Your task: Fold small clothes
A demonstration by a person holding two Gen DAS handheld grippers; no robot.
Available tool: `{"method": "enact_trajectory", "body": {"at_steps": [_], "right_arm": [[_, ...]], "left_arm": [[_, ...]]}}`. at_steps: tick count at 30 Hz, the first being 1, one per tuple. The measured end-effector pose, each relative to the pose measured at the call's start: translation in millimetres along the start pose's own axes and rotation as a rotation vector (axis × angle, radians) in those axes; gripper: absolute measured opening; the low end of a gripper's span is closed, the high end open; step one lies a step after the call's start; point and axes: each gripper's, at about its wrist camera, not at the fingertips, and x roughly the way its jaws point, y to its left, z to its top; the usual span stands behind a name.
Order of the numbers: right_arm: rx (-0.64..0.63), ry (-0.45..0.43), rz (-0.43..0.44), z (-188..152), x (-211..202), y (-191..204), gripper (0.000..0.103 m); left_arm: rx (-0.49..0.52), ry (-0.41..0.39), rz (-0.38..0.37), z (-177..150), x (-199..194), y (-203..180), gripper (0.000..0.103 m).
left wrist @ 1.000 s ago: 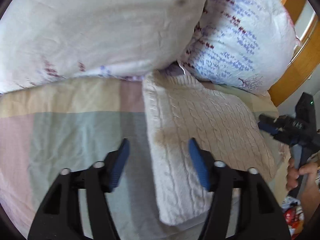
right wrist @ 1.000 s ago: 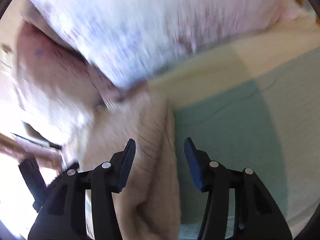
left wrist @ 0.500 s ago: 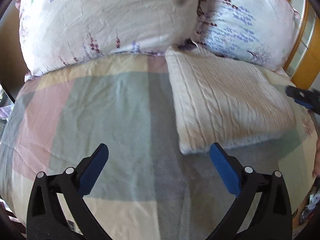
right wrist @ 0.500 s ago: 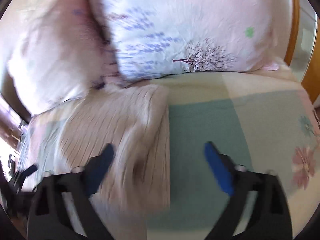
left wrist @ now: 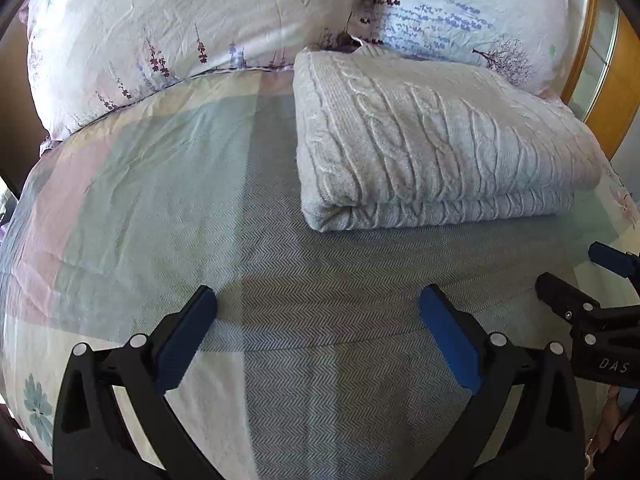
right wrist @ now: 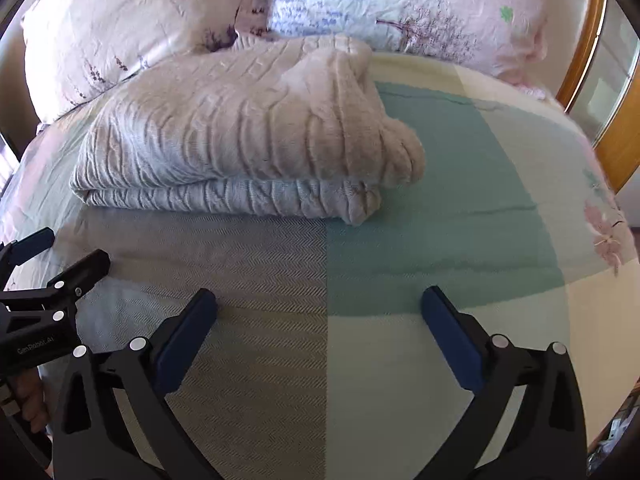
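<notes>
Left wrist view: left gripper (left wrist: pixel 316 312) spread wide, blue pads (left wrist: pixel 186 334) far apart, nothing between them. It hangs over the grey herringbone panel of the patchwork bedspread (left wrist: pixel 120 200), on the near side of the bed. Cable-knit sweater (left wrist: pixel 432 144), cream-white, lies folded into a flat rectangle of at least two layers, fold edge facing the camera. Its far end touches the two floral pillows (left wrist: pixel 172 32) at the head of the bed; it sits right of centre, toward the right edge of the bed. Sweater and left gripper are apart. Right gripper (left wrist: pixel 576 276) enters at the right rim, above the bedspread, near the sweater's near right corner but clear of it; its two fingers show a gap and hold nothing. Wooden bed frame (left wrist: pixel 612 92) visible beyond the right pillow.

Right wrist view: right gripper (right wrist: pixel 320 312) fully spread, pads (right wrist: pixel 450 336) empty, over the seam between the grey and teal panels. Sweater (right wrist: pixel 240 136) lies left of centre against the pillows (right wrist: pixel 132 28); right end lumpy, with a rounded bulge resting on the teal panel. Left gripper (right wrist: pixel 60 256) at the left rim, fingers parted, holding nothing, just short of the sweater's near left corner.
</notes>
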Motion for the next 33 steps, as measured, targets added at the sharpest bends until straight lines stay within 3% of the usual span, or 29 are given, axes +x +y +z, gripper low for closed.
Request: {"method": "enact_trajectory", "body": {"at_steps": [8,33], "right_arm": [[0.005,-0.051,-0.003,-11.5,0.2,-0.7,0.102],[0.001,-0.051,-0.002,-9.9,-1.0,-1.7,0.102]], "left_arm": [[0.003,-0.016,-0.007,-1.8,-0.8,0.5,0.101],[0.004,-0.017,-0.005,-2.1,-0.4,-0.1,0.101]]}}
